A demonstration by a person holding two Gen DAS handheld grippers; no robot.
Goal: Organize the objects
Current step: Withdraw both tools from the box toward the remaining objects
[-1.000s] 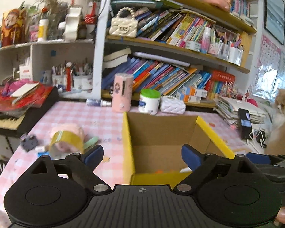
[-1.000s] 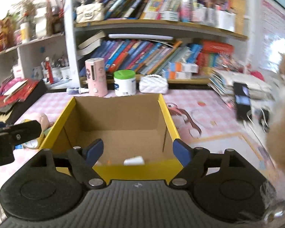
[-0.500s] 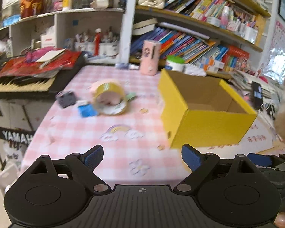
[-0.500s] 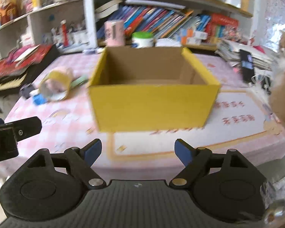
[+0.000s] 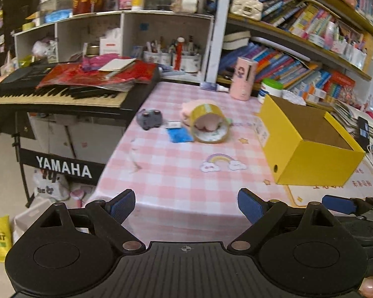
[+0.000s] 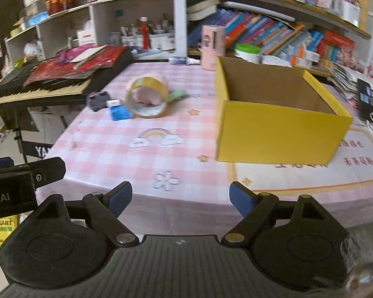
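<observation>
The tape roll (image 5: pixel 209 123) lies on its side on the pink checked table (image 5: pixel 176 178), well left of the yellow box (image 6: pixel 276 121); I judge it light and stiff, best pinched across its rim. Something pink sits inside and behind it, possibly a soft toy, though I can't make it out. My left gripper (image 5: pixel 186 204) and right gripper (image 6: pixel 180 197) hang empty, jaws spread wide, off the table's near edge.
</observation>
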